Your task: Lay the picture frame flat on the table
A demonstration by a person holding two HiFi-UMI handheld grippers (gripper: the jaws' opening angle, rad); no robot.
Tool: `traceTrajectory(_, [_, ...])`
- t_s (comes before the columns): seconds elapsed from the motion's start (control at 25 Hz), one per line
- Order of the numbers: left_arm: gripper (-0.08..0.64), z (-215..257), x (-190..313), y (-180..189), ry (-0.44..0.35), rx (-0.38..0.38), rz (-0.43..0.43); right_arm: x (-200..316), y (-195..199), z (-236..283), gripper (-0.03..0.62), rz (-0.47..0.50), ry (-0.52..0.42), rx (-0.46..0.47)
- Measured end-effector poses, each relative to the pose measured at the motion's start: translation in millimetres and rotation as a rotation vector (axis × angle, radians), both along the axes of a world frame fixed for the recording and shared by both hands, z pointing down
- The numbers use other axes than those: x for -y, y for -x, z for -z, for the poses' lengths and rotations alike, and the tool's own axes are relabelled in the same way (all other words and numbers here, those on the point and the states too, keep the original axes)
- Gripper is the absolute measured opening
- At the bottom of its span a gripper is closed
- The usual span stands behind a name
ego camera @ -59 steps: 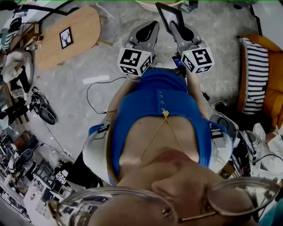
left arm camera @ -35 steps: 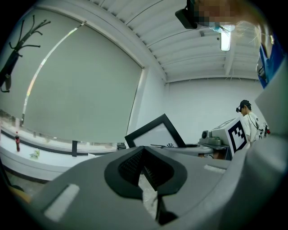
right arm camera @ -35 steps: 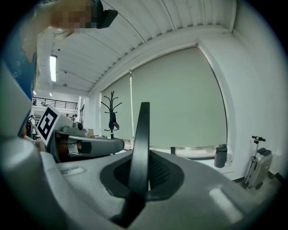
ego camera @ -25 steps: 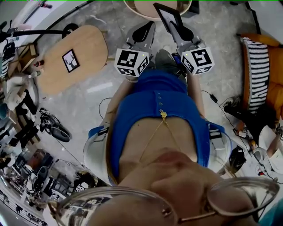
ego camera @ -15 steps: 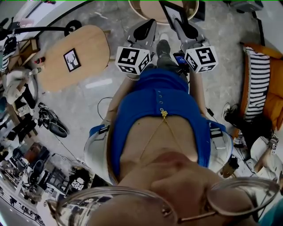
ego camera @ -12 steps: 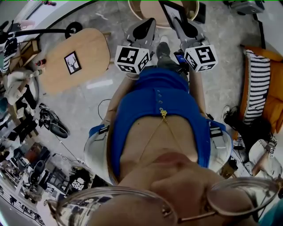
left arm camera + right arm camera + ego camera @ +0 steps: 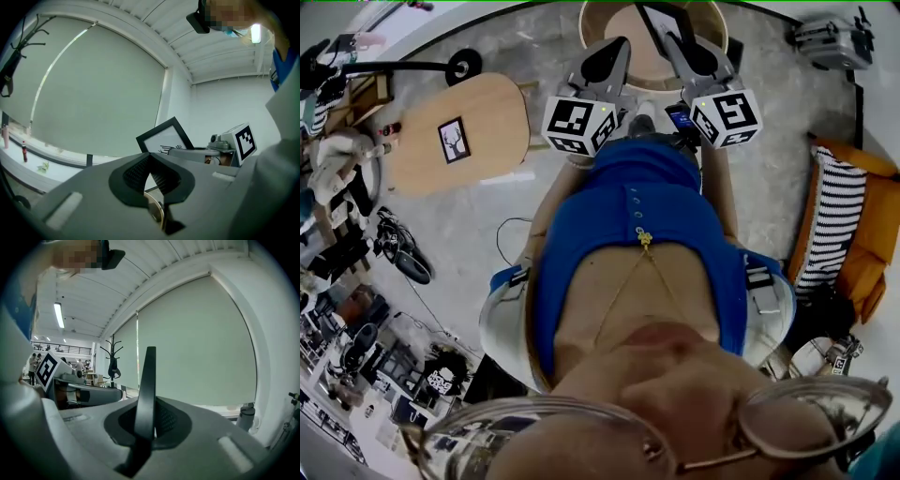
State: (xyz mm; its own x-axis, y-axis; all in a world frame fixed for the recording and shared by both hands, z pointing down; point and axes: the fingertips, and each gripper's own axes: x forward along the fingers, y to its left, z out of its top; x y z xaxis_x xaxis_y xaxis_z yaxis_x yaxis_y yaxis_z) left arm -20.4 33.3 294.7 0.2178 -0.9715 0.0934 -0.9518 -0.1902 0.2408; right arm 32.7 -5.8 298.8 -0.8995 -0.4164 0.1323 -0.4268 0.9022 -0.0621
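My right gripper is shut on the lower edge of a black picture frame and holds it upright over a round wooden table at the top of the head view. In the right gripper view the frame stands edge-on between the pads of that gripper. My left gripper is level beside it, shut with nothing between its pads. From the left gripper view the frame shows white with a dark drawing, above the right gripper.
An oval wooden table at the left bears a second small frame with a deer picture. An orange chair with a striped cushion is at the right. Shoes and a cable lie on the floor; a grey case sits at the top right.
Both grippers have travelled forward with the frame still held upright. The round table has come further into view under them, and the oval table has slid left and back.
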Motion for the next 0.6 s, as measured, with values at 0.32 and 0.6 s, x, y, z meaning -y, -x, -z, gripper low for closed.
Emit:
traceTrajectory(0.32, [0.0,-8,39,8,0.006,0.002,0.079,46,16,-6,0.011,0.087,0.007,-0.005])
traceTrajectory(0.6, [0.0,-17,58,15,0.031,0.011,0.095,71,26,-13,0.011,0.092,0.029,0.006])
